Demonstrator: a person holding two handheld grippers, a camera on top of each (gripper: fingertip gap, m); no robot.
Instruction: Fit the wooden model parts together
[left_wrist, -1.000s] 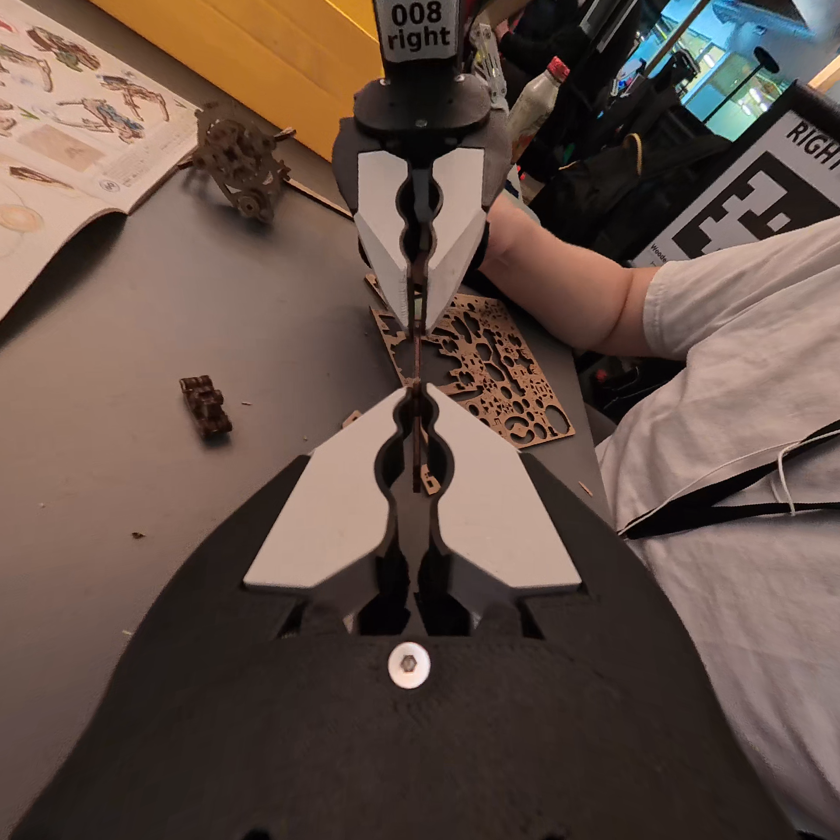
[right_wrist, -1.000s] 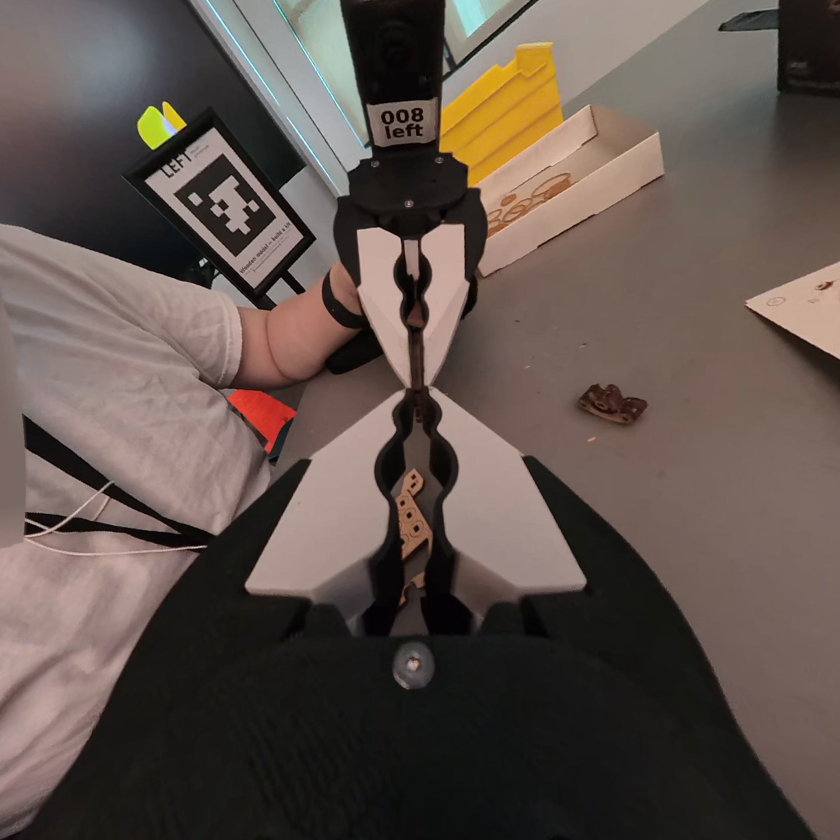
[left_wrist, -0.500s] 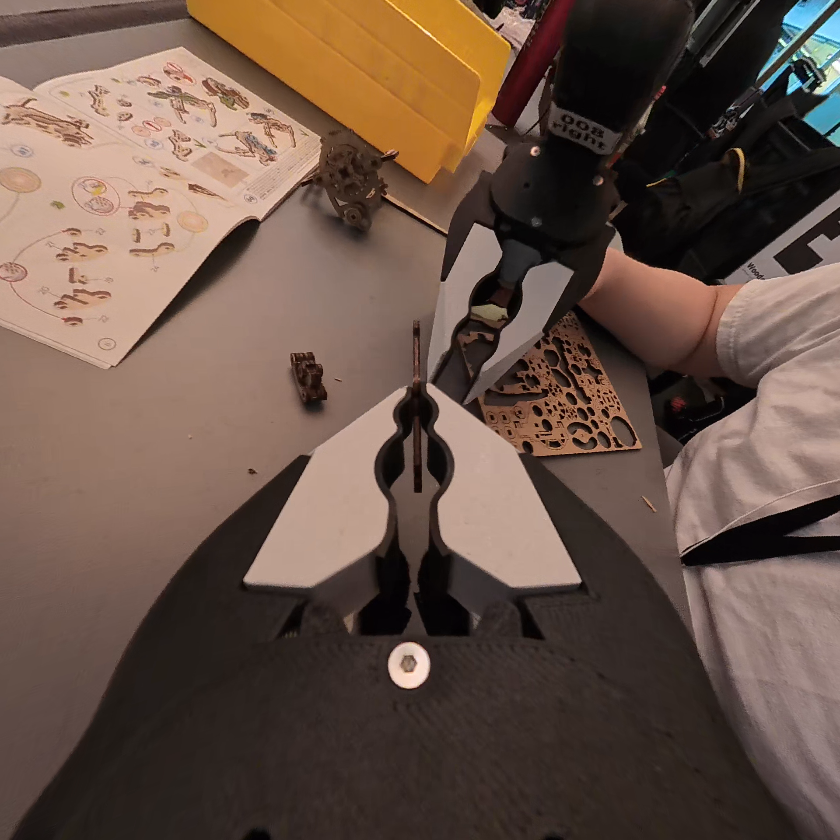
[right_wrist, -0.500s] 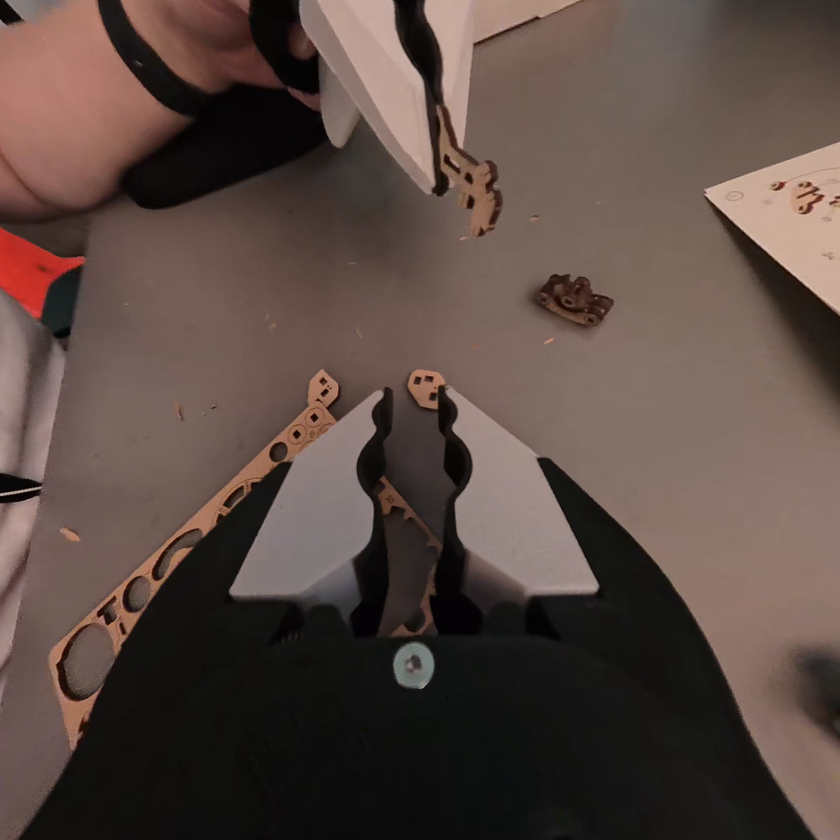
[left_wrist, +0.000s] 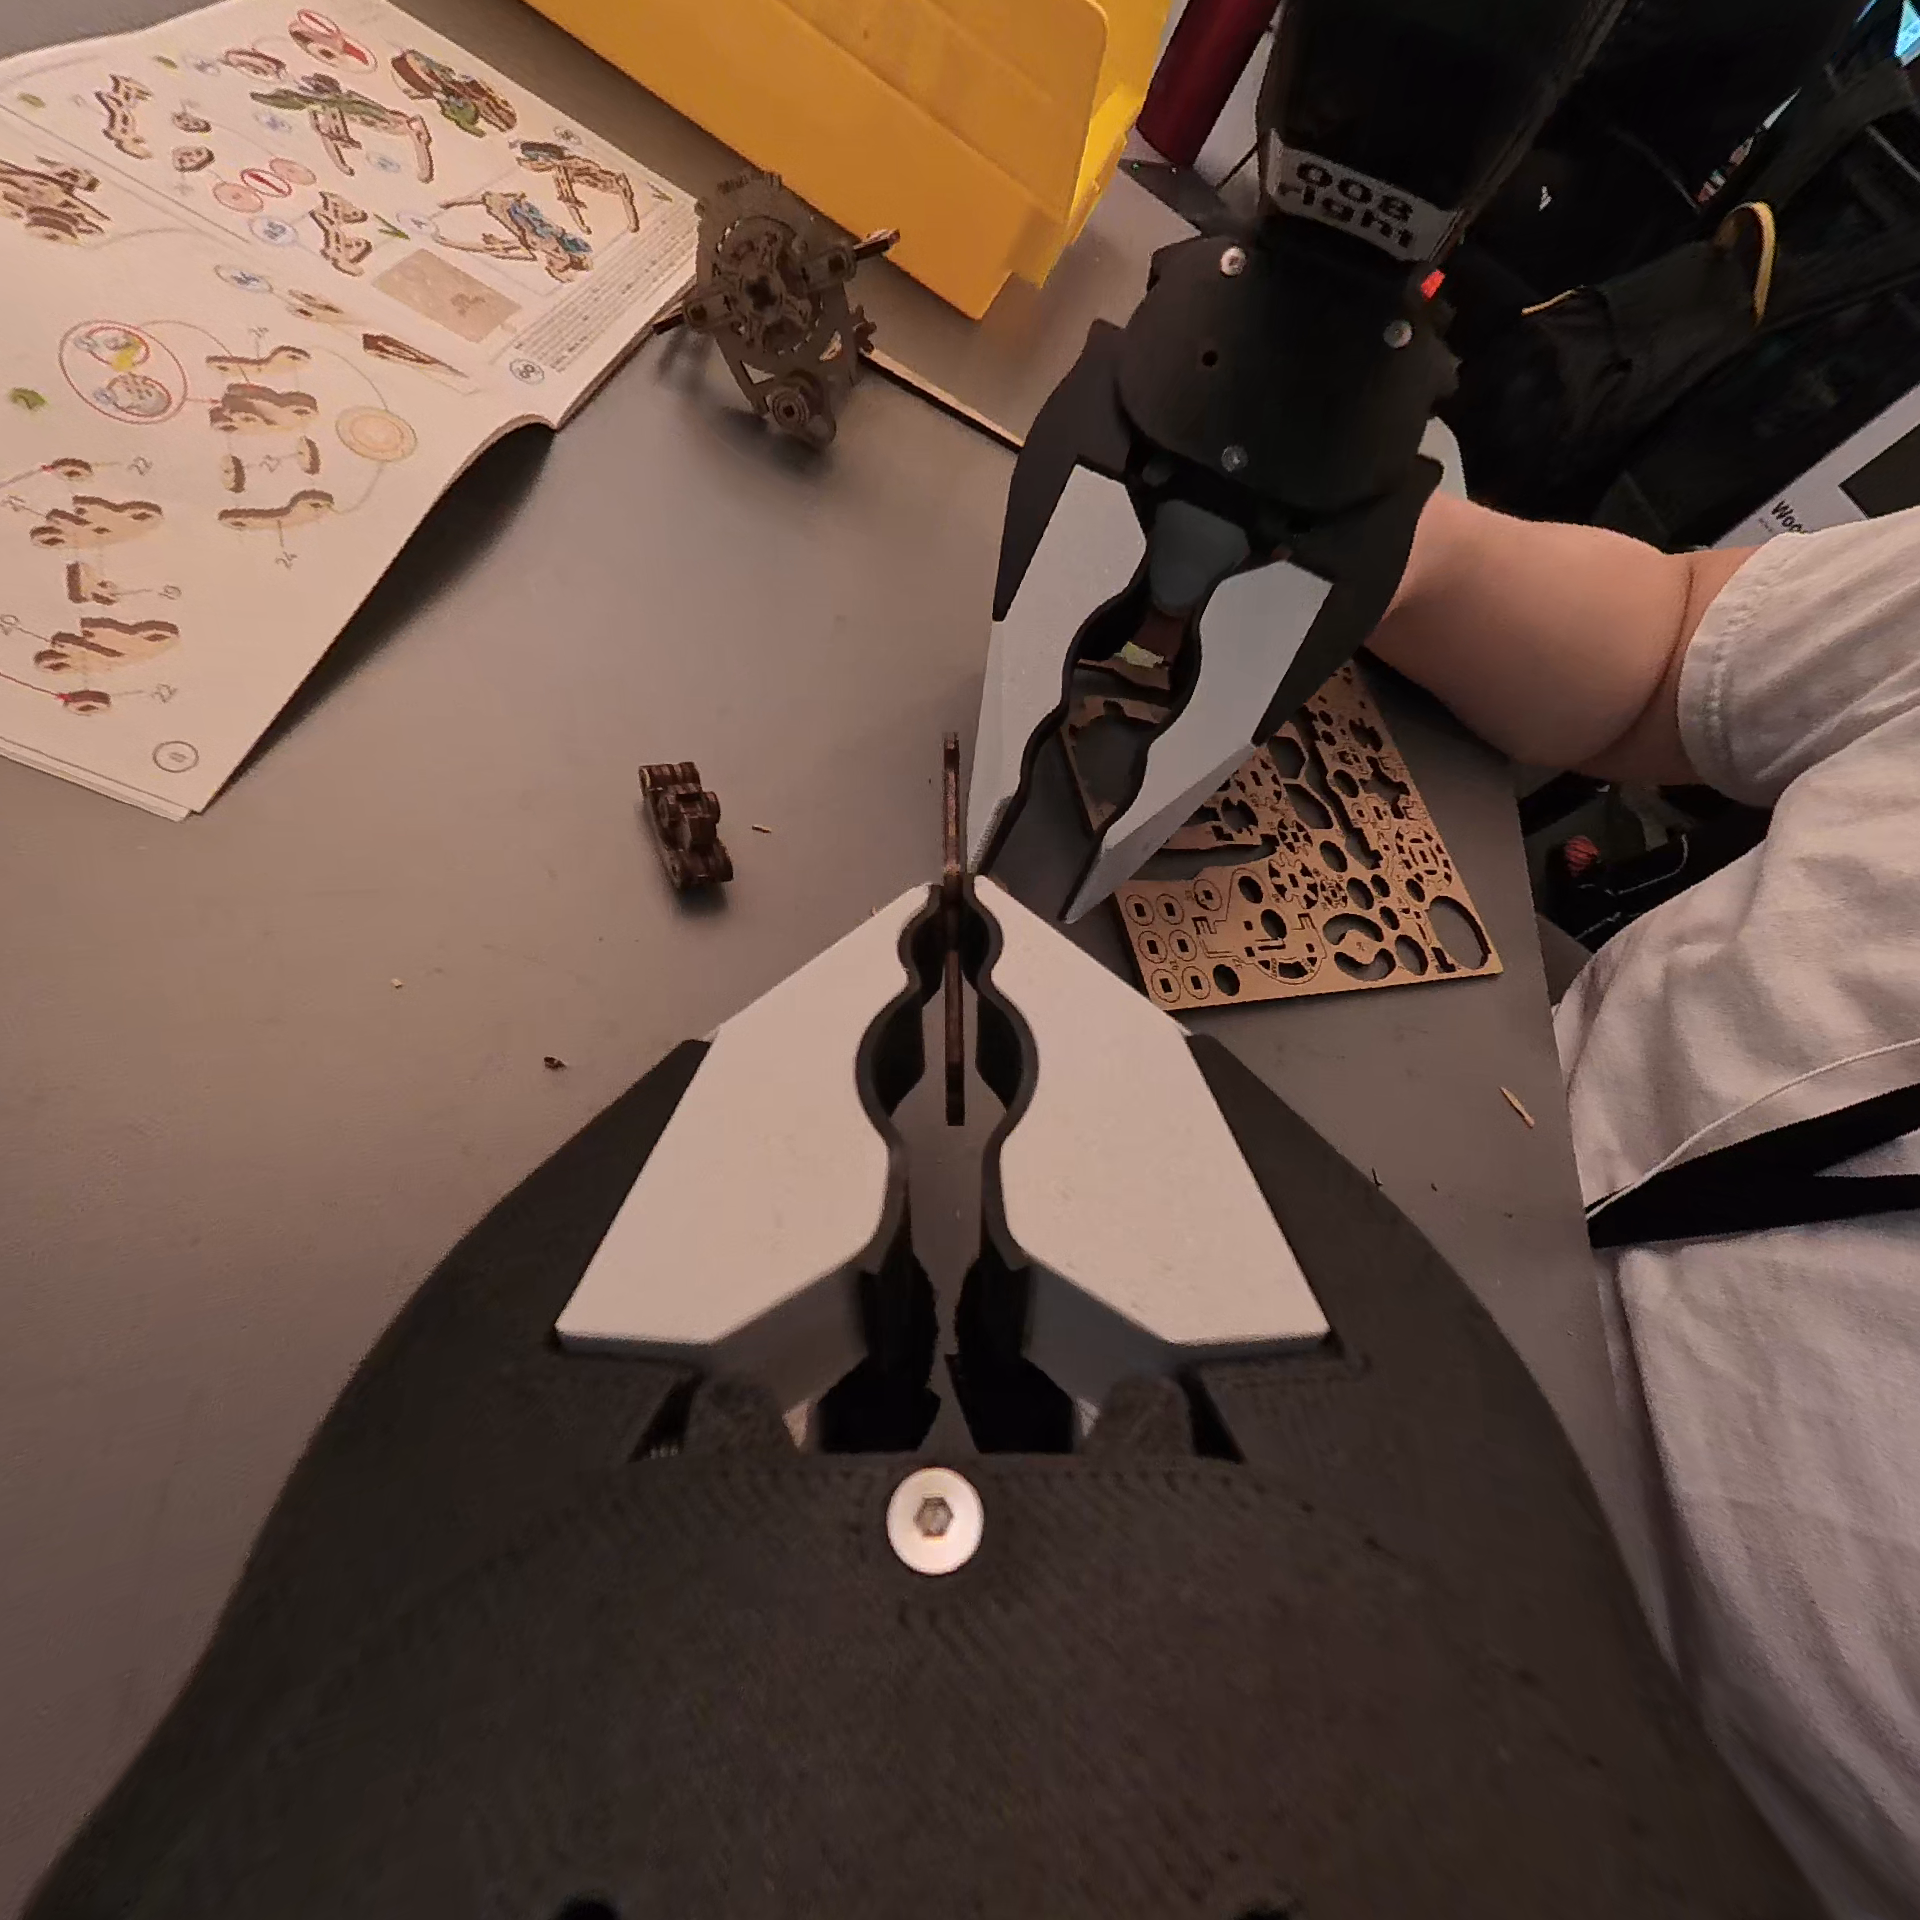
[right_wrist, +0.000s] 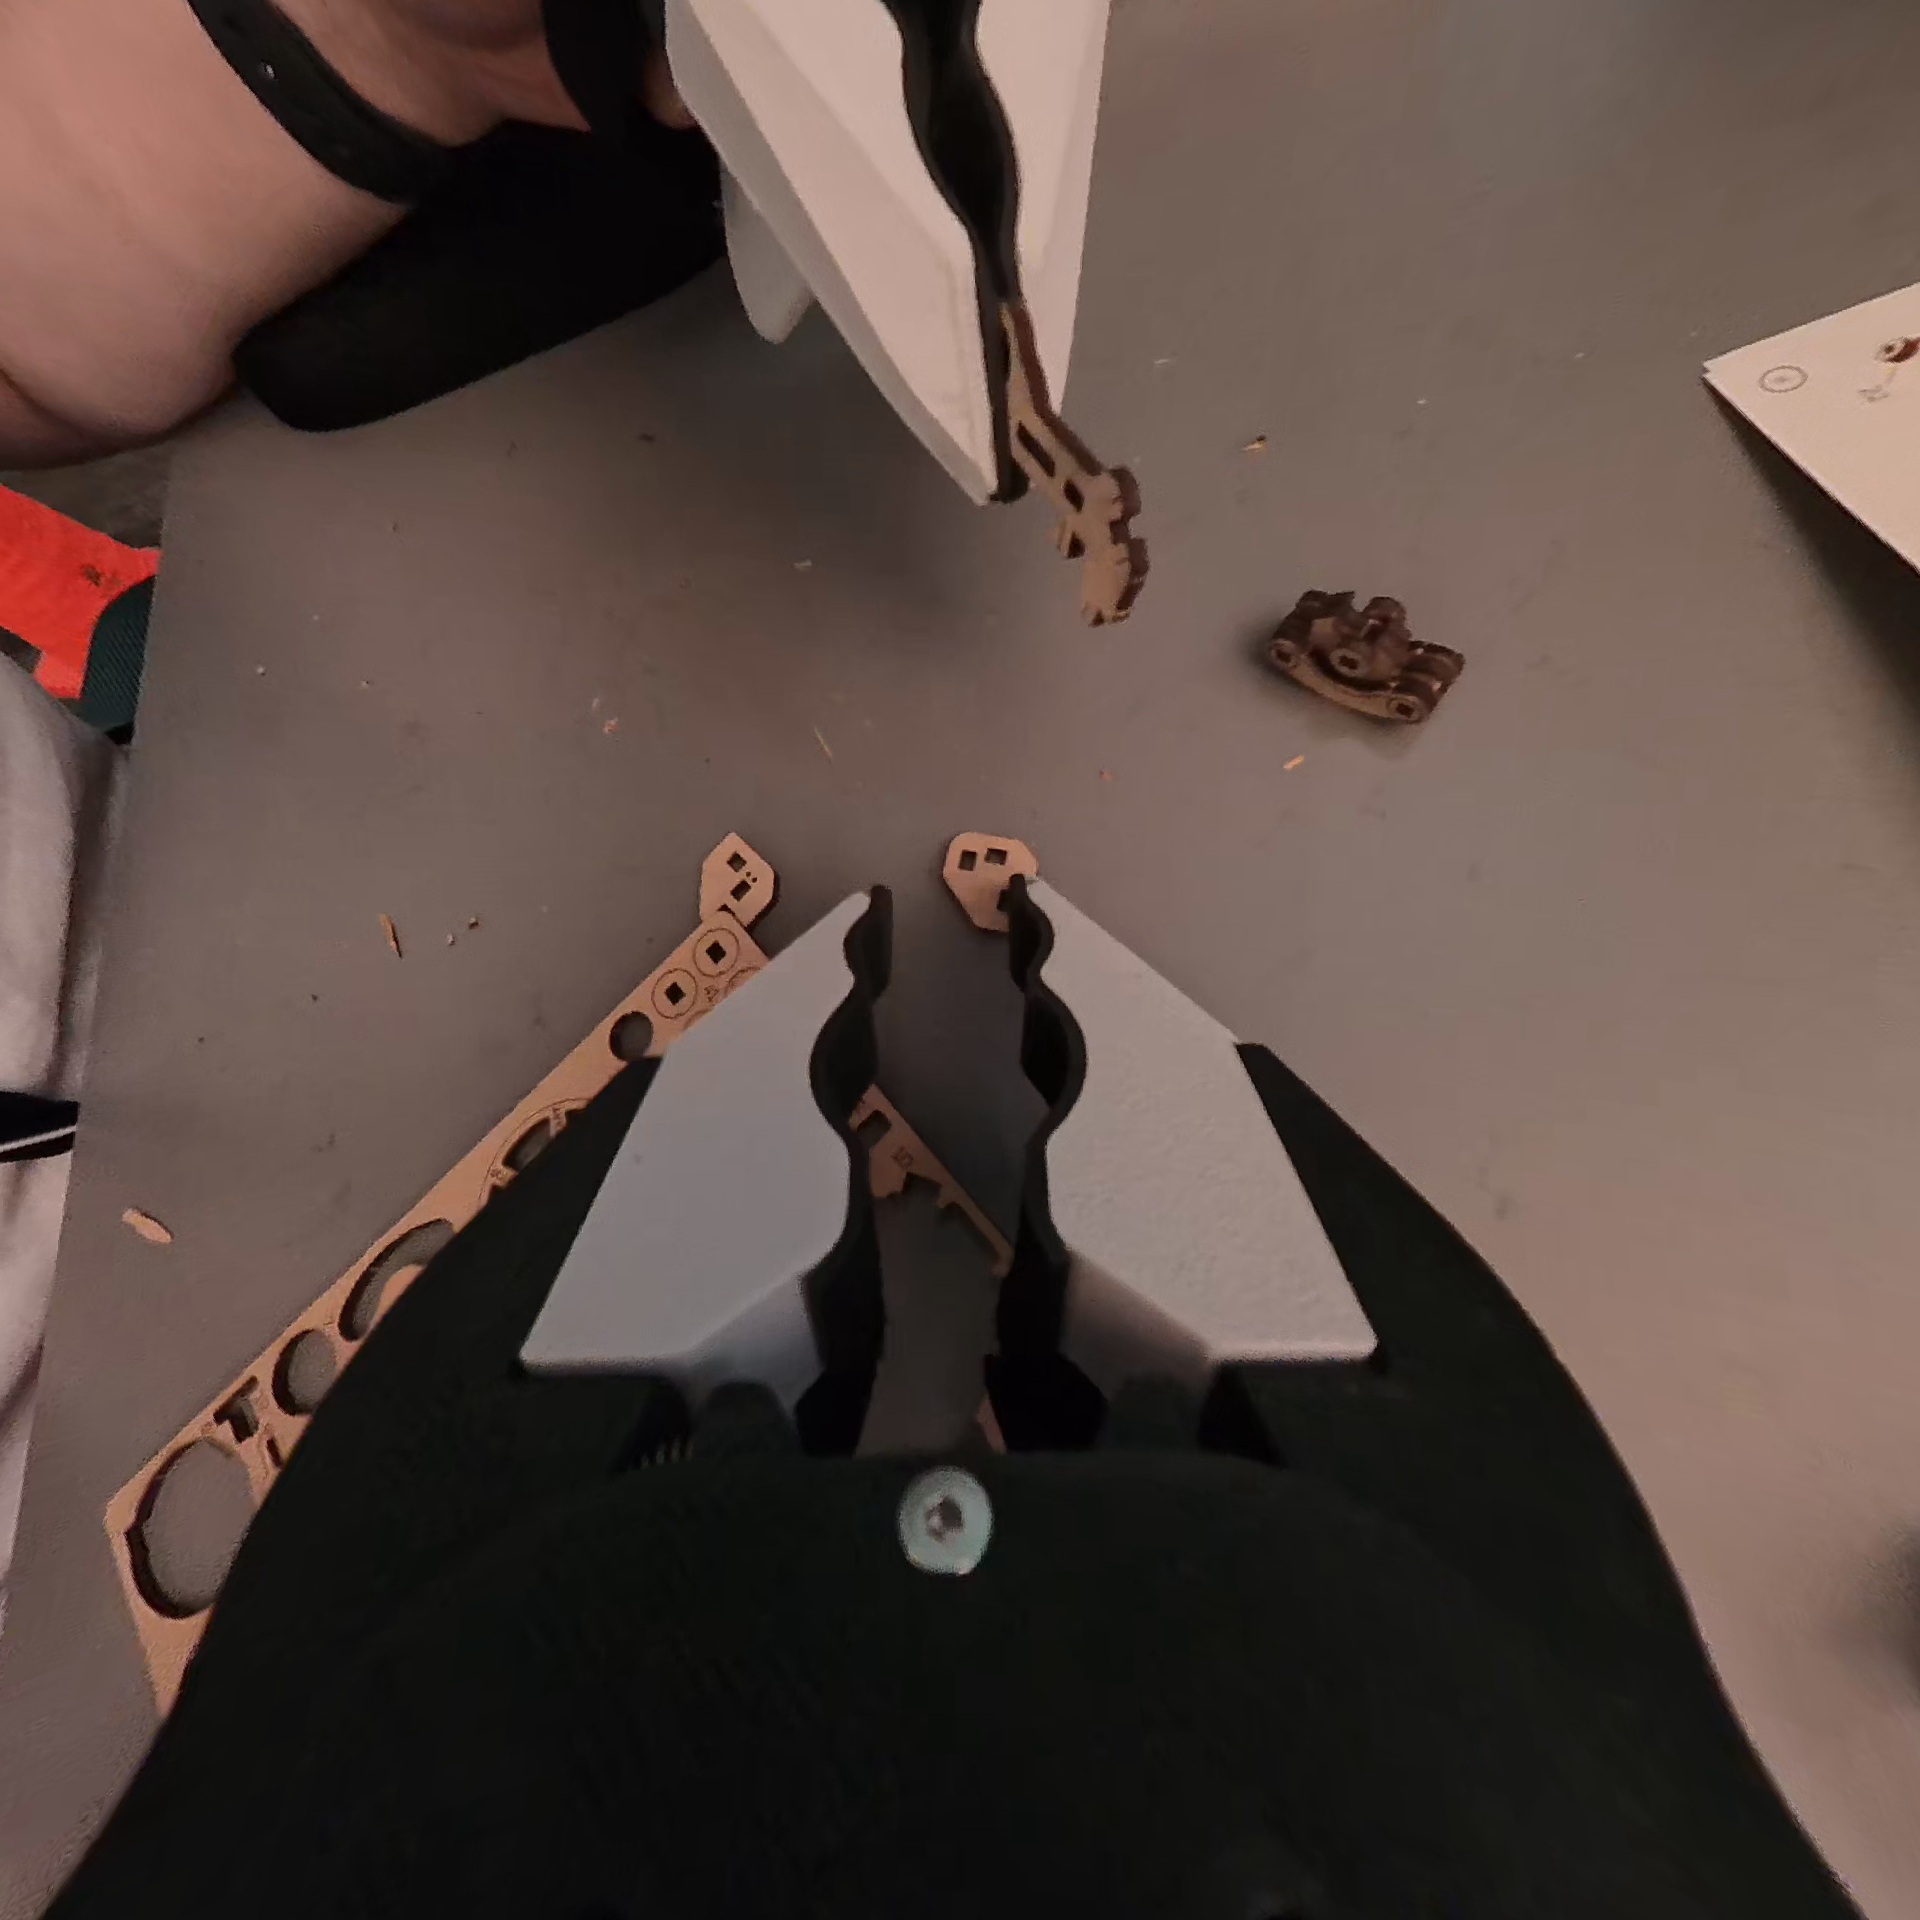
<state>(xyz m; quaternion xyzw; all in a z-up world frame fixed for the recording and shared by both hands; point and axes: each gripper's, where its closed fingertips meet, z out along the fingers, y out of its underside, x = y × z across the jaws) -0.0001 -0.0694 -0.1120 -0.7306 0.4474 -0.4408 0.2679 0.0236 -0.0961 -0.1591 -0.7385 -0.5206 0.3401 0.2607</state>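
i see a white label with dark writing on the wrist of my right claw (left_wrist: 1029, 873), and printed pages with coloured drawings in the open instruction booklet (left_wrist: 260, 364) at ten o'clock in the left wrist view; a white sign with black print sits at the three o'clock edge, mostly cut off. my left claw (left_wrist: 951, 894) is clamped on a thin flat wooden part (left_wrist: 951, 810), held on edge so it pokes out past the tips; from the right wrist view the same part (right_wrist: 1081, 499) hangs above the counter (right_wrist: 1558, 987), notched along its end. my right claw's jaws stand apart with nothing between them, tips low over the counter just beside a small loose wooden piece (right_wrist: 982, 868) at twelve o'clock. the punched-out wooden sheet (left_wrist: 1320, 883) lies under and behind it. a small dark assembled block (left_wrist: 686, 826) rests at ten o'clock, a geared wooden model (left_wrist: 774, 312) stands farther off near a yellow bin (left_wrist: 914, 114). splinters litter the counter. a person's forearm (left_wrist: 1538, 644) reaches in at two o'clock.
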